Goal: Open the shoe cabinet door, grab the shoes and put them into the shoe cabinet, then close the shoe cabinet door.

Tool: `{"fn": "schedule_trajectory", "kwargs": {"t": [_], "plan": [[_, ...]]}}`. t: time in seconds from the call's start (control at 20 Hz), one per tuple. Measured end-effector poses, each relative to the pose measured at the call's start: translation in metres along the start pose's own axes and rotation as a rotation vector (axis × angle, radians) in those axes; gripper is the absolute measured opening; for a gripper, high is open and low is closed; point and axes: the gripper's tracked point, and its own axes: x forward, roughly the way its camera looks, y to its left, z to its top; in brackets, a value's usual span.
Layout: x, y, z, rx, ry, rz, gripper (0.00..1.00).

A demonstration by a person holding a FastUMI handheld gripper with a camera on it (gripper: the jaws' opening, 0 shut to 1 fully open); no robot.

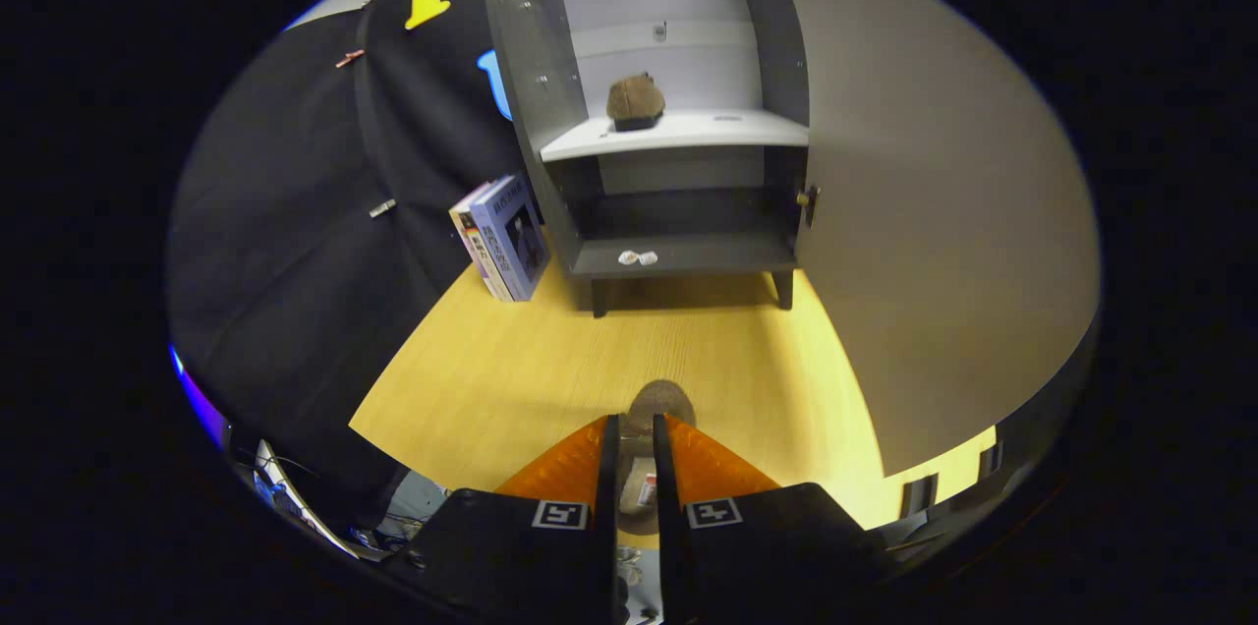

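The grey shoe cabinet stands open at the far end of the wooden table, its door swung wide to the right. One brown shoe rests on the white middle shelf. A second brown shoe is gripped between my two orange fingers, its toe poking out ahead of them. My gripper is shut on this shoe, well short of the cabinet and above the near part of the table.
A few books lean against the cabinet's left side. A small white object lies on the cabinet's bottom shelf. The open door's inner face walls off the right side of the table.
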Motion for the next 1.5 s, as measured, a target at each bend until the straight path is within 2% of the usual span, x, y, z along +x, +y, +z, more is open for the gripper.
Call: {"fn": "schedule_trajectory", "kwargs": {"t": [0.15,0.4,0.5,1.05,1.5], "plan": [[0.036,0.006,-0.035,0.009,0.08,-0.036,0.22],[0.081,0.008,-0.106,0.095,0.243,-0.073,0.21],[0.095,0.012,-0.124,0.114,0.263,-0.066,0.17],[0.143,0.003,-0.151,0.088,0.284,-0.111,0.18],[0.192,-0.006,-0.128,0.02,0.151,-0.134,0.23]]}}
